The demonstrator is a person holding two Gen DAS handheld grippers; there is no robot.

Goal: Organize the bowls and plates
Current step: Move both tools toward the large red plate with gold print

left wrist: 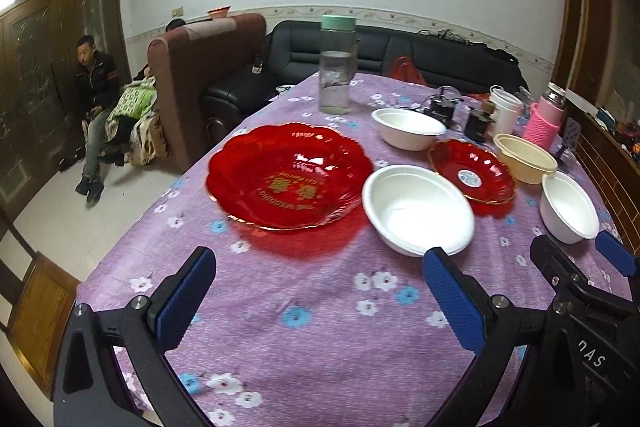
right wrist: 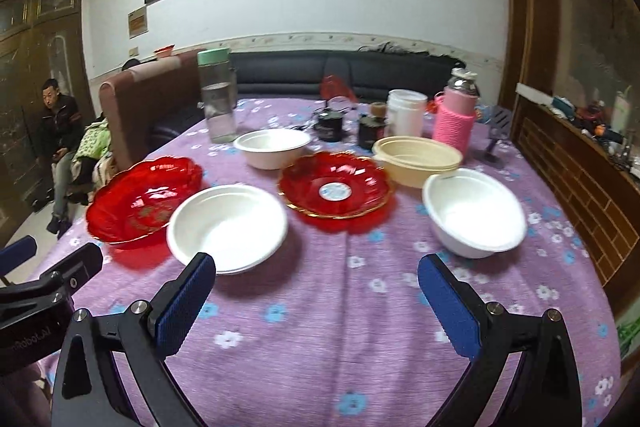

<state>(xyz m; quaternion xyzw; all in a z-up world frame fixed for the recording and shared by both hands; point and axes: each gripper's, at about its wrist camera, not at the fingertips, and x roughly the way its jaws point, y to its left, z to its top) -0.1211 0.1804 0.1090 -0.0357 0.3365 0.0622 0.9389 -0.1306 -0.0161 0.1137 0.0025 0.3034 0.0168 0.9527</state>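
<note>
Both the left hand-held gripper and the right hand-held gripper hovered wide open (holding nothing) above the surface.

green-capped bottle, pink flask, black sofa

**Plates/bowls on tablecloth**

Lg red plate left, upright. White bowl just beside it. Sm red plate centre. Cream bowl behind-right; white bowl right; white bowl rear. All empty.
</note>
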